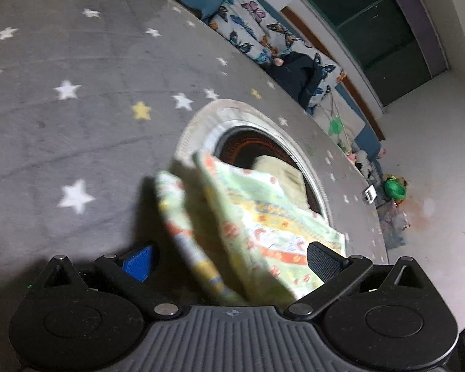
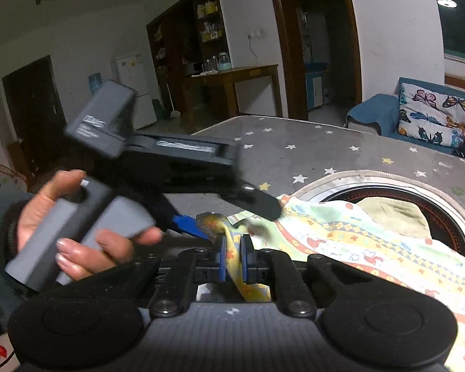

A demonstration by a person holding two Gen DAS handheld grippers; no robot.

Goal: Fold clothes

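Your right gripper (image 2: 233, 255) has its jaws narrow and pinched on a twisted edge of the patterned cloth (image 2: 356, 248); the fabric passes between the two blue pads (image 2: 221, 257) and hangs down behind them. From the jaws, the cloth spreads ahead and to the right, over the grey star-printed table (image 2: 310, 148) and partly across the round opening (image 2: 418, 192) in the cover, where a pale yellow-green garment (image 2: 393, 214) lies inside.

Your left gripper (image 1: 229, 257) has its jaws wide apart. The same cloth (image 1: 257, 217) lies between them in a bunched fold, touching or very near the right pad, while the left pad (image 1: 139, 262) stands clear of it. I cannot tell if the fabric rests on the table (image 1: 77, 124) there or is lifted, because this part is blurred.

Your left hand (image 2: 77, 232) is seen just left of the right jaws, wrapped around the grey handle.
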